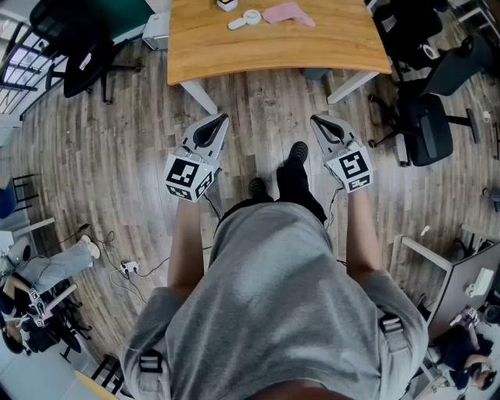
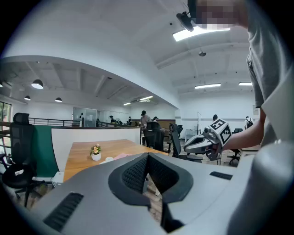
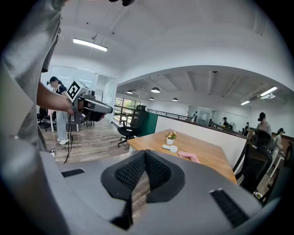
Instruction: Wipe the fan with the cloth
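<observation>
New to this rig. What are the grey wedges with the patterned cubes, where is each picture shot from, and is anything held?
No robot: a standing person holds a two-jaw gripper in each hand, the left gripper and the right gripper; the cubes are part of them. One picture comes from a camera on the person's head, looking down; the other two come from cameras riding on each gripper, looking along its jaws. Both pairs of jaws are closed on nothing. Ahead, a wooden table carries a pink cloth, a small white fan and a little flower pot, all untouched.
</observation>
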`<action>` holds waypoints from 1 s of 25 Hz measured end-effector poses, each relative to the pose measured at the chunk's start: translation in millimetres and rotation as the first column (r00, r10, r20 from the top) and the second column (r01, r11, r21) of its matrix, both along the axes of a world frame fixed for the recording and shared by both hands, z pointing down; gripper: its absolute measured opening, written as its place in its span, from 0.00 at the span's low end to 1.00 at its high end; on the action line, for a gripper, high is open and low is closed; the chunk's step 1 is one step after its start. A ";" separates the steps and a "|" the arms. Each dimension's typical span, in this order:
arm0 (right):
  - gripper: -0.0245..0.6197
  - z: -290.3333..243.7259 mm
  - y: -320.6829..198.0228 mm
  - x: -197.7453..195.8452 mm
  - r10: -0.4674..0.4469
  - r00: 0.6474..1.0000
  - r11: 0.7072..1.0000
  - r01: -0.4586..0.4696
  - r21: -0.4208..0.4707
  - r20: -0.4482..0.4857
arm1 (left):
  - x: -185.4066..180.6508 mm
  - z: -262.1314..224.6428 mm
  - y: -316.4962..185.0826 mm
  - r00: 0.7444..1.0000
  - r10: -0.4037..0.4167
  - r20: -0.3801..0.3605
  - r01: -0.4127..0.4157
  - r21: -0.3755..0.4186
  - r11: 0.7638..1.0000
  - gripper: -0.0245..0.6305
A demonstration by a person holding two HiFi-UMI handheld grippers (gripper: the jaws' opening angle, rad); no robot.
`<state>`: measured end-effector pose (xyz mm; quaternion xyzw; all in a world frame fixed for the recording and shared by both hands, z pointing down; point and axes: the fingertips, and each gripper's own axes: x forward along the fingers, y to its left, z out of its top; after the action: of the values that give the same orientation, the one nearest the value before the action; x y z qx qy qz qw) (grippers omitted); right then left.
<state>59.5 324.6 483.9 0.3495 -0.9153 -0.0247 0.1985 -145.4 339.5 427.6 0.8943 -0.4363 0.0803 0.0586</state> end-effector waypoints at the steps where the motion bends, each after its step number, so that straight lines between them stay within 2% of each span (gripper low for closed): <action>1: 0.05 0.5 3.4 -1.6 0.000 1.000 1.000 0.000 0.000 0.002 | -1.9 0.1 2.2 1.000 0.000 0.007 0.000 0.003 1.000 0.07; 6: 0.04 0.1 15.1 -5.8 0.013 1.000 1.000 -0.013 -0.002 0.008 | -6.5 0.9 12.3 0.999 0.012 0.037 -0.013 0.007 1.000 0.07; 25: 0.05 4.0 17.1 -3.3 0.051 0.999 0.999 -0.051 -0.008 0.016 | -6.0 1.0 10.3 0.999 0.023 0.045 -0.024 0.009 1.000 0.07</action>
<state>56.2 341.7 487.9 0.3721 -0.9078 -0.0132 0.1932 -151.4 349.8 428.6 0.8975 -0.4275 0.0991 0.0433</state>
